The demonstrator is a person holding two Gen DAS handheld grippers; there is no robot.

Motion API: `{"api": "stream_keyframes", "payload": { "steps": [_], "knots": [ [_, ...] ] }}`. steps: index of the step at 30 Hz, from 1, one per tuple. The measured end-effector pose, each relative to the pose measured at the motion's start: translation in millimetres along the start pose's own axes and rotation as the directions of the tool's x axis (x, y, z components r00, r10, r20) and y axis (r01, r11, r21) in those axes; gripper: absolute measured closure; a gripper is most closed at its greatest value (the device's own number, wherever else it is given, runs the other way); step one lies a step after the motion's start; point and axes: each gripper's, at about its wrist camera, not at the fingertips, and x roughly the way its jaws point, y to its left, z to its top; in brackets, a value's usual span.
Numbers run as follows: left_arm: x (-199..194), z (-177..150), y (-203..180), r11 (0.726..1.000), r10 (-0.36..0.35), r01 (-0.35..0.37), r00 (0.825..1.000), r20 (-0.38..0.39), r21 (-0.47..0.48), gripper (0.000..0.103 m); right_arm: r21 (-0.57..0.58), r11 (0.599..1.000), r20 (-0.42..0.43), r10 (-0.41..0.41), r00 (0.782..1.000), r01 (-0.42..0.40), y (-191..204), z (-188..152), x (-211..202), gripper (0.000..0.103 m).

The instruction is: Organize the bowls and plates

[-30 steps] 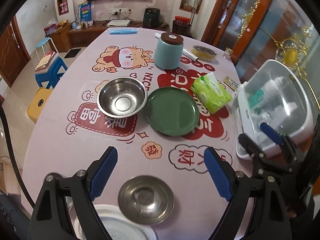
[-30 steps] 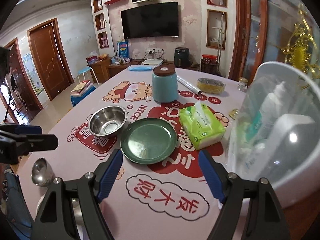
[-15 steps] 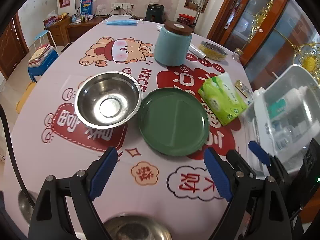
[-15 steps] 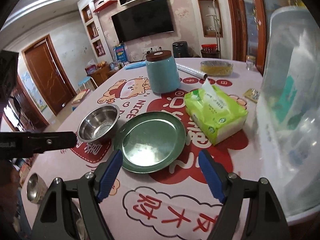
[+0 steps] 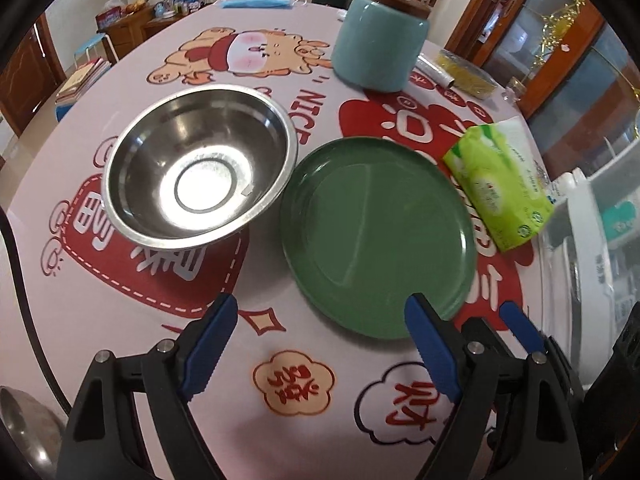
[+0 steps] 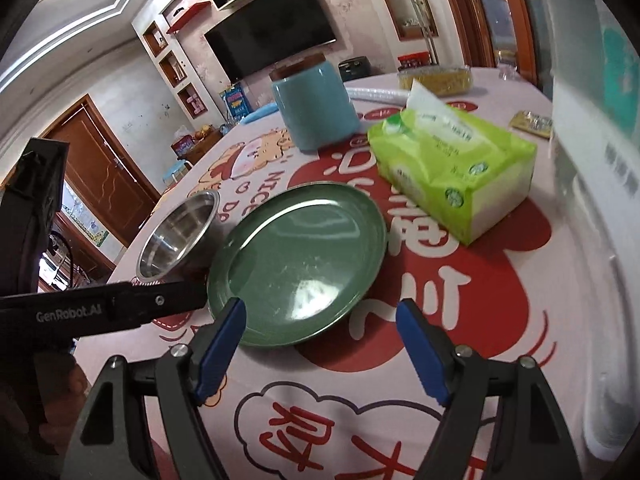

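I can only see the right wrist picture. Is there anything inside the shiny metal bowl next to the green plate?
Observer: No. The left wrist view looks straight down into the round shiny steel bowl, and its whole bottom shows bare.
Operator: Are there any more bowls?
Observer: Yes. What looks like a second steel bowl peeks in at the near left edge, behind the left claw.
Operator: Is that claw holding something?
Observer: No. Its jaws are closing with nothing gripped between them.
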Motion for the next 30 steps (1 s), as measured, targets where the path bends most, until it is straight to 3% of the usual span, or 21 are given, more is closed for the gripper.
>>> {"api": "stream_keyframes", "payload": {
  "steps": [2,14,18,24,26,30],
  "knots": [
    [6.1,0.7,1.9,1.0,-0.007,0.007,1.0,0.0,-0.009,0.026,0.012,1.0,-0.006,0.015,1.0,-0.015,-3.0,-2.6,6.1,0.038],
    [37.1,2.3,7.0,0.999,-0.03,0.029,0.999,-0.034,-0.024,0.038,0.009,1.0,-0.027,0.03,0.999,-0.03,-4.8,-10.0,28.7,0.067],
    [39.8,5.2,6.2,0.999,-0.041,0.041,0.999,-0.034,-0.018,0.041,0.013,0.999,-0.021,0.03,0.999,-0.03,-6.3,-10.2,30.6,0.07],
    [46.7,6.1,2.3,0.999,-0.049,0.048,0.997,-0.065,-0.008,0.062,0.04,0.998,-0.027,0.04,0.999,-0.038,-10.0,-9.7,29.7,0.075],
    [47.8,6.2,0.1,0.998,-0.055,0.055,0.996,-0.069,0.0,0.074,0.054,0.998,-0.027,0.046,0.999,-0.045,-11.5,-10.1,29.5,0.076],
    [47.6,6.4,-0.4,0.999,-0.044,0.046,0.996,-0.071,0.013,0.079,0.058,0.997,-0.041,0.051,0.998,-0.048,-12.6,-9.2,28.9,0.078]
  ]
}}
